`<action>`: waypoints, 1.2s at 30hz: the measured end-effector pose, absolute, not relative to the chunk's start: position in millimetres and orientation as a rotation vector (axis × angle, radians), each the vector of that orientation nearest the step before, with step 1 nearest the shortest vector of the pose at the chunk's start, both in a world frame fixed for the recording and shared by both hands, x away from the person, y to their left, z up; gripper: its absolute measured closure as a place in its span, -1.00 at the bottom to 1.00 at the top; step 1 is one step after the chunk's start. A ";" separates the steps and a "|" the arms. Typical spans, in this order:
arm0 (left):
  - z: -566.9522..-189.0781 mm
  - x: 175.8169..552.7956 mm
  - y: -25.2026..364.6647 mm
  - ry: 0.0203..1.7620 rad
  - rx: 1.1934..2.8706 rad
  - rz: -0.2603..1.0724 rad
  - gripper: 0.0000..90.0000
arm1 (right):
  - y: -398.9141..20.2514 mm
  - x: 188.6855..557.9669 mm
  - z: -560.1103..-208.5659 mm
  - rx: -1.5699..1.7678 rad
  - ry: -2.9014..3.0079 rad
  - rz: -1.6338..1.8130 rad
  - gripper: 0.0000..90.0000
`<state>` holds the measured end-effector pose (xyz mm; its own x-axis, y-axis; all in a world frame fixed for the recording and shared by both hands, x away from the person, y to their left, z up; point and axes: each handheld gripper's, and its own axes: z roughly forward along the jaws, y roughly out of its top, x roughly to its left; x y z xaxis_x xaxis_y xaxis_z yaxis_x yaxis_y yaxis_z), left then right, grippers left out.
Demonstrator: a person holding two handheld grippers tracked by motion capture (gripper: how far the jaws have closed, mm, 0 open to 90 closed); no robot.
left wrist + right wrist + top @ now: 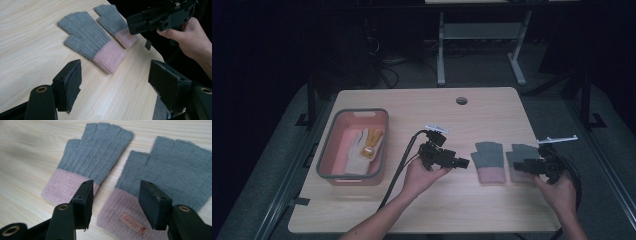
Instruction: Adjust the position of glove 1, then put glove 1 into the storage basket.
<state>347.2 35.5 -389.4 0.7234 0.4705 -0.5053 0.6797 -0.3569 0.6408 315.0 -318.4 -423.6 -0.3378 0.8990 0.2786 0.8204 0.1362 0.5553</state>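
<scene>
- One cream-and-yellow glove [364,145] already lies in the pink tub [326,150] at the left of the bench [422,107], so I judge part of the sorting done.
- Two grey fingerless gloves with pink cuffs lie flat on the bench, side by side and just apart; neither is picked up yet, so both look left to move.
- The right gripper [518,166] hangs low over the cuff end of the labelled glove [172,170], which is the one nearer the right edge of the bench. Its jaws stand wide apart with nothing between the pads; in the right gripper view they straddle the pink cuff with the small sewn label [133,225].
- I cannot tell whether its pads touch the knit yet; they seem just above it.
- The left gripper [463,162] is held in the person's left hand, jaws gaping and empty, aimed toward the other glove [87,40] and near its cuff.
- That glove lies ahead of the left jaws, apart from them.
</scene>
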 end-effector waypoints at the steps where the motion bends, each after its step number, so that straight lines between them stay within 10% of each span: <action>1: -389.6 347.2 35.1 0.875 2.022 -0.292 -0.41 | -319.4 315.4 -424.0 1.727 2.269 0.985 0.01; 23: -392.3 345.1 28.0 0.859 2.025 -0.303 -0.41 | -331.7 324.7 -447.1 1.670 2.276 0.736 0.14; 36: -395.4 344.1 24.2 0.855 2.039 -0.302 -0.41 | -327.3 325.7 -449.3 1.620 2.329 0.755 0.80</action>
